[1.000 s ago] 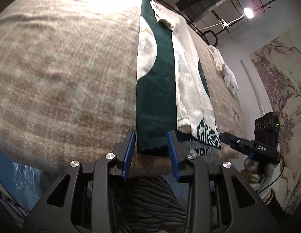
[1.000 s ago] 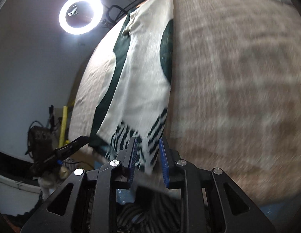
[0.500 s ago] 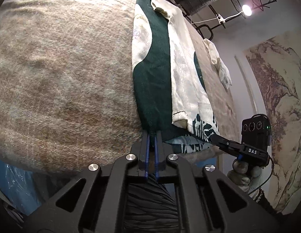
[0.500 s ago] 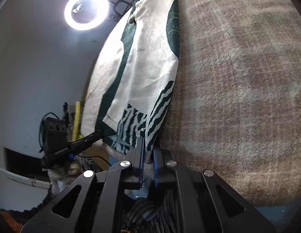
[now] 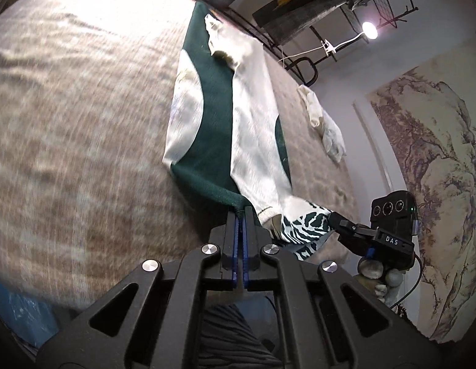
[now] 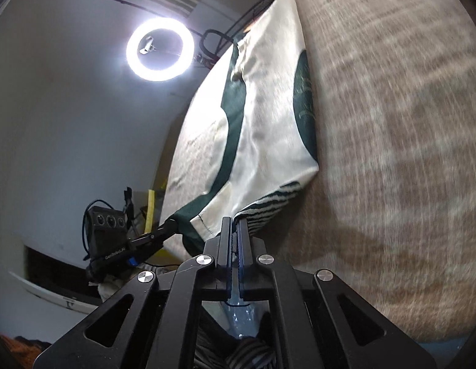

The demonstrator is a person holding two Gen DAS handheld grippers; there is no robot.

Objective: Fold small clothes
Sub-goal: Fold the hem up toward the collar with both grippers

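A small green and cream garment [image 5: 219, 135] with a zebra-striped hem lies lengthwise on a beige woven surface [image 5: 84, 123]. My left gripper [image 5: 240, 212] is shut on its dark green near corner, lifted off the surface. My right gripper [image 6: 234, 221] is shut on the striped near corner of the same garment [image 6: 268, 129]. The right gripper also shows in the left wrist view [image 5: 333, 218], and the left gripper in the right wrist view [image 6: 170, 224]. The near hem hangs raised between the two.
A crumpled cream cloth [image 5: 324, 123] lies further along the surface to the right. A ring light [image 6: 160, 49] shines above the far end. A dark shelf with a lamp [image 5: 370, 29] is behind. The surface's near edge drops off below the grippers.
Both grippers went from open around the near hem to shut on its corners. They have since lifted the hem and drawn it away from the near edge.
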